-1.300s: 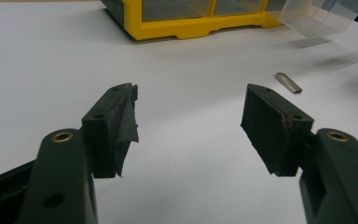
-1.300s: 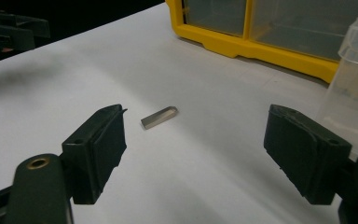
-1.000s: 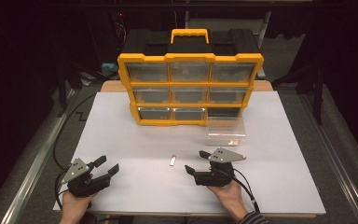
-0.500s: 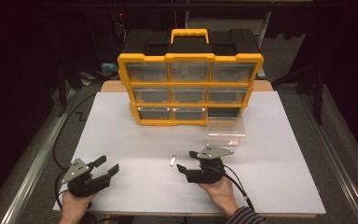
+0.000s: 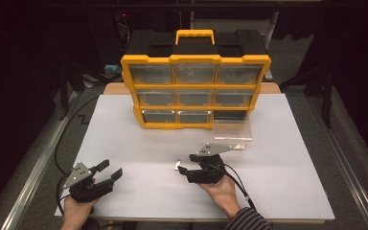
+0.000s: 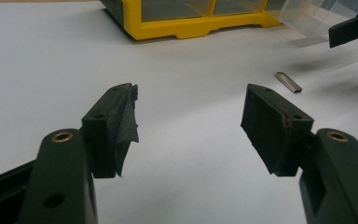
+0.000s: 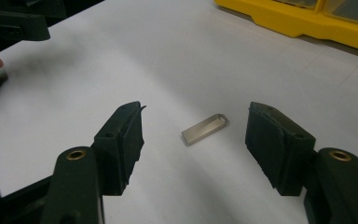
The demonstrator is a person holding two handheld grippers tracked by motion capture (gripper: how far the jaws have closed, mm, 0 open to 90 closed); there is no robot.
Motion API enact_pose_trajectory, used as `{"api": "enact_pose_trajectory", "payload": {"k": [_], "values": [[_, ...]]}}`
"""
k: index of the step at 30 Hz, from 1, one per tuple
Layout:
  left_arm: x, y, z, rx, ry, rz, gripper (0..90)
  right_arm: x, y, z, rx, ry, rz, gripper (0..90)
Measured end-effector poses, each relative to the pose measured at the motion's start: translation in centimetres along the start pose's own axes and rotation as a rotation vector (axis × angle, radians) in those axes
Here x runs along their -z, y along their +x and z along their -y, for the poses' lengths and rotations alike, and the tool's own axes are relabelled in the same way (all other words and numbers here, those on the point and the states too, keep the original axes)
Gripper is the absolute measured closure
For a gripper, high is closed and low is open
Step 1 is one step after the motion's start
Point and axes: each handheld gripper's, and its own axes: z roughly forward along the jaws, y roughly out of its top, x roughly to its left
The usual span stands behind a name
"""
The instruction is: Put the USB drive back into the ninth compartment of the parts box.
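Right tool (image 7: 193, 135), jaws apart and just been closing, straddles a small metal stick (image 7: 205, 129) lying flat on the table (image 7: 121, 60) between its pads, untouched; judged light, rigid, slippery: grip across long edges; left tool (image 6: 189, 126) open.

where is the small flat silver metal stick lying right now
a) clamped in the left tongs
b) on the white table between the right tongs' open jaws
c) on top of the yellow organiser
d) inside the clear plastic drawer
b: the small flat silver metal stick lies on the white table, untouched, between the spread jaws of the right tongs.
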Motion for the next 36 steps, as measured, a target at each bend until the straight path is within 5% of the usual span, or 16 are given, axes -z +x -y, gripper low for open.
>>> {"api": "enact_pose_trajectory", "payload": {"k": [24,36], "values": [[0.0,0.0,0.0,0.000,0.000,0.003,35.9,-2.3,-0.4,-2.5,-0.008,0.252,0.060,43.7],[0.0,0.0,0.0,0.000,0.000,0.004,35.8,-4.1,-0.4,-3.5,-0.007,0.358,0.054,47.9]]}}
